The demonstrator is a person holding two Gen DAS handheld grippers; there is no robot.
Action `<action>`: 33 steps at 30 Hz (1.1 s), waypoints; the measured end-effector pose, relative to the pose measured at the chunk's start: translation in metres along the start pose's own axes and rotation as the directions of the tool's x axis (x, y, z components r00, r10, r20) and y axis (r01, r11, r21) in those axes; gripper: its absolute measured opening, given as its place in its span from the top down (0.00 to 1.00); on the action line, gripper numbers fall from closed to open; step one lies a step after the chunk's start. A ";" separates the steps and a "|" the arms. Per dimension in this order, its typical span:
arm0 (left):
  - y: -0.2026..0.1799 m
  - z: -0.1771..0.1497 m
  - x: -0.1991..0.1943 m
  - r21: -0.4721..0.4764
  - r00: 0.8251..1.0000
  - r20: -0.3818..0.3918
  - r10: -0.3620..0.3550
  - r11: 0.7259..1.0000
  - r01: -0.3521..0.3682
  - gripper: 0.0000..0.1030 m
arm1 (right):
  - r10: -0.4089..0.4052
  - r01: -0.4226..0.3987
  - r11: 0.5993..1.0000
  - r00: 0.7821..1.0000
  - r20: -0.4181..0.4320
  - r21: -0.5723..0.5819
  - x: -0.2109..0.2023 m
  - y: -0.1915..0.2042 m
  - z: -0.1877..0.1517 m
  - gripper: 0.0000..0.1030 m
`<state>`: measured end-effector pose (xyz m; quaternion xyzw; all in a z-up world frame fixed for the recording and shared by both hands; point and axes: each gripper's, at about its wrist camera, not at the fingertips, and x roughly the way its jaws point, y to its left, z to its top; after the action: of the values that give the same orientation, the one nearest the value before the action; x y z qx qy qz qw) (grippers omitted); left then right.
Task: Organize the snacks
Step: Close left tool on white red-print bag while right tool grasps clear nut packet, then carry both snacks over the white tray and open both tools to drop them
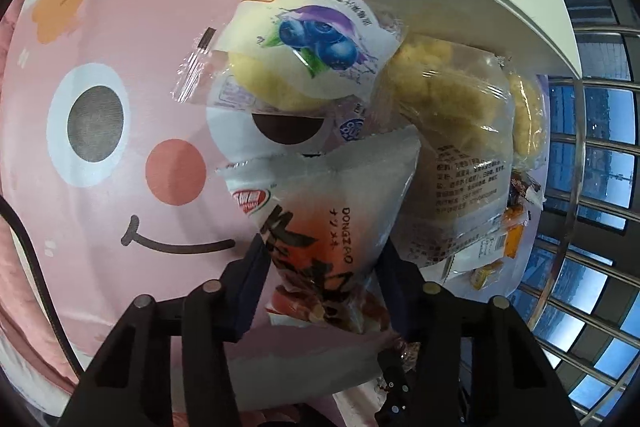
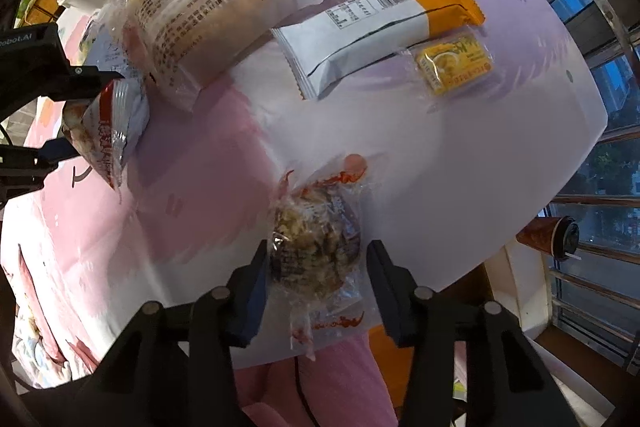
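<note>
A: We have the left gripper [image 1: 320, 259] clamped on the red-and-white snack pouch [image 1: 320, 223], at the near end of the pile on the bench [image 1: 120, 67].

B: And the right gripper [image 2: 314, 267] straddles the clear-wrapped round cake [image 2: 312, 251] near the bench's edge; we can't tell whether its pads press yet. The cake lies apart from the pile, so probably an easy pick.

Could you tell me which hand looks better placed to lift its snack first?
Left, probably: its tongs already pinch the red-and-white packet, while the right tongs only straddle the round cake.
</note>
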<state>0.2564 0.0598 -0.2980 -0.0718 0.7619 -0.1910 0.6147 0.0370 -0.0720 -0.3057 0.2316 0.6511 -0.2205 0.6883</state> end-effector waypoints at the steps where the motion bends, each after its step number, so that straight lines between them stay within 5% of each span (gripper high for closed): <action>1: -0.001 0.000 0.000 0.006 1.000 -0.001 -0.001 1.000 0.002 0.54 | -0.002 0.002 1.000 1.000 -0.001 -0.003 0.001 0.002 -0.003 0.58; 16: 0.011 -0.024 -0.046 0.001 0.999 0.038 0.015 1.000 -0.015 0.55 | 0.060 -0.060 0.998 0.998 0.005 0.005 -0.026 0.029 0.016 0.63; 24: 0.020 -0.046 -0.105 0.015 0.991 0.133 -0.004 1.000 0.002 0.55 | 0.104 -0.097 0.993 0.990 0.101 -0.063 -0.070 0.035 0.020 0.63; 33: 0.024 -0.063 -0.169 0.033 0.963 0.271 0.007 0.999 -0.017 0.55 | 0.171 -0.129 0.974 0.957 0.234 -0.183 -0.118 0.044 0.028 0.63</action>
<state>0.2377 0.1530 -0.1428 -0.0818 0.6677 -0.1889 0.7154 0.0792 -0.0532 -0.1856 0.1929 0.5562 -0.1396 0.7962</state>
